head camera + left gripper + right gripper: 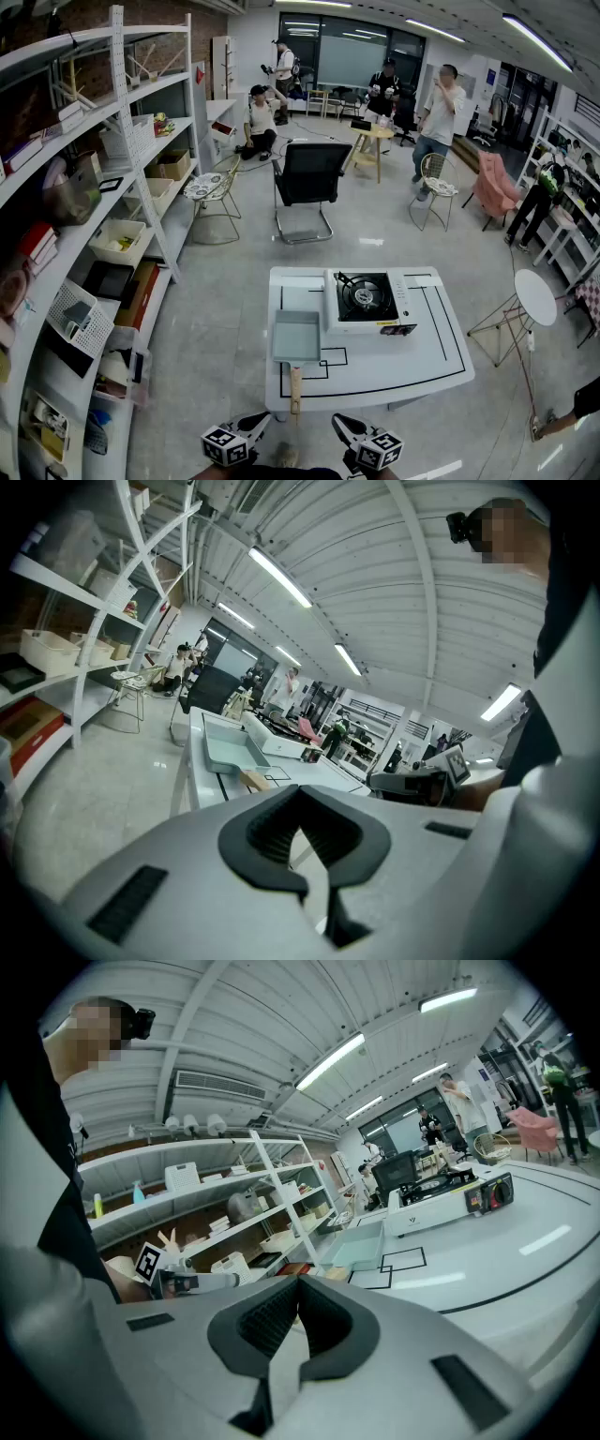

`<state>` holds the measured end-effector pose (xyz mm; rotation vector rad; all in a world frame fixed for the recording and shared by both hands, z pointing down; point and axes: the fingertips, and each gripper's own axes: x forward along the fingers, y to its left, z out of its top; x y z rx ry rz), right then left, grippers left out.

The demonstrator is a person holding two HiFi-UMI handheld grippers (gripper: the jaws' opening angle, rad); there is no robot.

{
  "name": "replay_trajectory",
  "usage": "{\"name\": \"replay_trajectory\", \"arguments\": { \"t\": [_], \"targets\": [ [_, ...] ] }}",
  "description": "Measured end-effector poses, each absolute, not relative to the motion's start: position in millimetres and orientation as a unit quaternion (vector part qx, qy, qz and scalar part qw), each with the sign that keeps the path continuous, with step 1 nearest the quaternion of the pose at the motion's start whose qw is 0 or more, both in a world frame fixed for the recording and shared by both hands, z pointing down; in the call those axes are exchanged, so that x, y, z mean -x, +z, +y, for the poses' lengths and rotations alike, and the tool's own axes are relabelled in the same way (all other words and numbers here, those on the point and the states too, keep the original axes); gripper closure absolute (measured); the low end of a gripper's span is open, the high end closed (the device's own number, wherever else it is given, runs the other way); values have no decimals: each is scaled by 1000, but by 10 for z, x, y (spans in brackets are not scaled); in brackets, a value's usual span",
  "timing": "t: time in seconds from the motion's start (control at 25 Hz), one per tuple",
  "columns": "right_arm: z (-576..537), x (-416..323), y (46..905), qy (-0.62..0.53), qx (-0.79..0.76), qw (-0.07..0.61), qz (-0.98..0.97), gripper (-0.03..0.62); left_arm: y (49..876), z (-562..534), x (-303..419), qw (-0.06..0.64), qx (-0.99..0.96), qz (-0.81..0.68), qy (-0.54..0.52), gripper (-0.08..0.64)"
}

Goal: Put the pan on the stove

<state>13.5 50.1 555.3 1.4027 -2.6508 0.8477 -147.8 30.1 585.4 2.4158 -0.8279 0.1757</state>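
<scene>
Nearest, at lower left: the grey left gripper (262,421) with its marker cube is held low, short of the worktop. Its jaws are closed together with nothing between them.
Nearest, at lower right: the matching grey right gripper (339,423) is level with the left one and a little apart from it. Its jaws are fully closed and empty.
Contact: neither gripper touches the worktop or anything on it.
Worktop: a white rectangular worktop (427,361) marked with black lines stands just beyond both grippers on the pale tiled floor (216,328).
Pan: a pale blue-green square pan (296,337) sits flat on the left half of the worktop, over black-outlined squares. It is not on the burner.
Handle: the pan's light wooden handle (294,384) points straight back at the person and reaches past the worktop's near edge, between the two grippers.
Stove: a white portable gas stove (367,302) with a black burner top stands just beside the pan, to its right and slightly farther back. Its burner is bare.
Left side: tall white metal shelving (117,150) holds boxes, trays and baskets.
Right side: a small round white side table (535,296) stands well apart from the worktop.
Beyond the worktop: a black office chair (309,178) stands with its back toward the camera.
Far end: several people (441,103) stand or crouch near the windows.
</scene>
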Motion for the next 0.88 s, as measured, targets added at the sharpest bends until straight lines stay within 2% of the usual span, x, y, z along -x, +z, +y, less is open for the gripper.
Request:
{"name": "replay_trajectory", "arguments": {
  "t": [0.88],
  "targets": [
    [1240,-361,5680,264,-460,3,-848,566,5841,1068,1381,274,-903,-320,80,551]
  ]
}}
